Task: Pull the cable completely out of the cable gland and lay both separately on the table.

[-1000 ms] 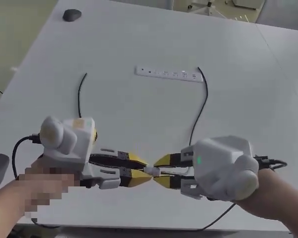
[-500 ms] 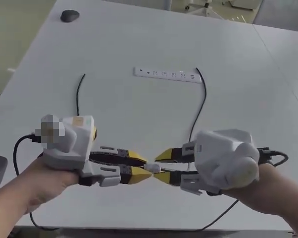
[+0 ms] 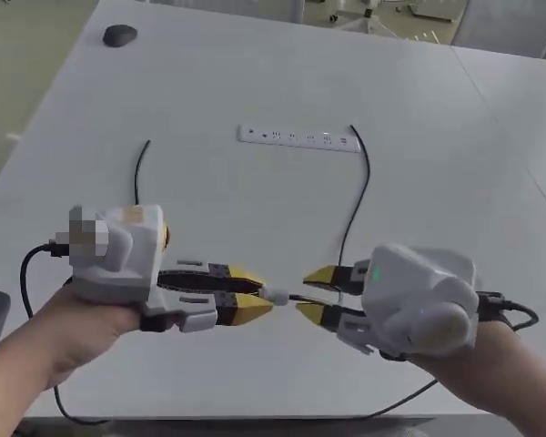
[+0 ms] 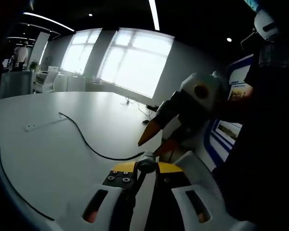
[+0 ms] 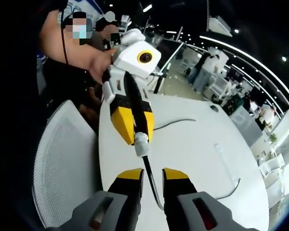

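My left gripper [image 3: 259,298] is shut on a small white cable gland [image 3: 275,295], held low over the near edge of the white table [image 3: 255,209]. A thin black cable [image 3: 292,297] leaves the gland and passes between the yellow jaws of my right gripper [image 3: 311,295], which is shut on it a short way to the right. In the left gripper view the gland [image 4: 145,162] sits at my jaw tips. In the right gripper view the cable [image 5: 151,180] runs from the gland [image 5: 140,143] down between my own jaws. Beyond the right gripper the cable lies across the table.
A white power strip [image 3: 296,138] lies mid-table, with the long black cable's far end [image 3: 357,146] beside it. Another thin black cable [image 3: 139,173] lies at the left. A dark mouse [image 3: 119,35] sits at the far left corner. A white mesh chair [image 5: 62,159] stands at the near edge.
The right gripper has drawn away to the right from the gland, so a longer stretch of black cable shows between the two grippers. The left gripper has kept its hold.
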The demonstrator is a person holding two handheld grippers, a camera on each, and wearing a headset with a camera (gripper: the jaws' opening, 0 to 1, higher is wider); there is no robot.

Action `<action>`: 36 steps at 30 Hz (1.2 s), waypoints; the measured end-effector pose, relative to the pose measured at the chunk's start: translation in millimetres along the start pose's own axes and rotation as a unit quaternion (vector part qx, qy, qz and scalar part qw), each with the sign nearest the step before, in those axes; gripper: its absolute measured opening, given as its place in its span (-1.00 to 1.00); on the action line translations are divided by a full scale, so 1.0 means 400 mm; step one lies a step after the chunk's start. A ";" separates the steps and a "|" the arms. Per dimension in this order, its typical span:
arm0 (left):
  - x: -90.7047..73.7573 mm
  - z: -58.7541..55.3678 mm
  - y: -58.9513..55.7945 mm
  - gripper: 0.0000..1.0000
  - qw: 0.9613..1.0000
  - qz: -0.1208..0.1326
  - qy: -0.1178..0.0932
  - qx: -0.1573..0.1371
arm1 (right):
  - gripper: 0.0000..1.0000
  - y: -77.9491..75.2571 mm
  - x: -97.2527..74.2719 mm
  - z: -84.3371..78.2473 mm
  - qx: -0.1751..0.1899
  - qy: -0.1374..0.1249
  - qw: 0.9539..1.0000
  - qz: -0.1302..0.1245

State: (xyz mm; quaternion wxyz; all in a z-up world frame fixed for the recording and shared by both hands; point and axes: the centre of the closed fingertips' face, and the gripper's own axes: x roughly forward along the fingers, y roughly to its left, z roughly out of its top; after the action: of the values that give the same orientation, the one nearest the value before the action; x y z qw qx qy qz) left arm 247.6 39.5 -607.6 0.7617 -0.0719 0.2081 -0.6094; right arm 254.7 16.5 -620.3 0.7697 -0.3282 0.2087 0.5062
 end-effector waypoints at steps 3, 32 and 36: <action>-0.001 0.011 -0.001 -0.70 1.000 0.005 -0.005 0.000 | -0.80 -0.003 -0.003 0.011 -0.003 -0.006 1.000 -0.018; 0.011 0.031 -0.004 -0.70 0.998 0.033 -0.005 0.056 | -1.00 -0.015 0.002 0.028 0.038 -0.027 0.994 -0.101; 0.010 0.034 -0.002 -0.70 0.997 0.038 -0.008 0.062 | -1.00 -0.021 0.002 0.029 0.059 -0.031 0.993 -0.099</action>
State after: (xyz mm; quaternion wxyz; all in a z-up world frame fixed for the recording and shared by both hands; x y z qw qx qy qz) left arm 253.1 33.5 -595.9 0.7887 -0.0215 0.1666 -0.5914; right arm 262.5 23.2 -610.3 0.8402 -0.2853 0.1808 0.4242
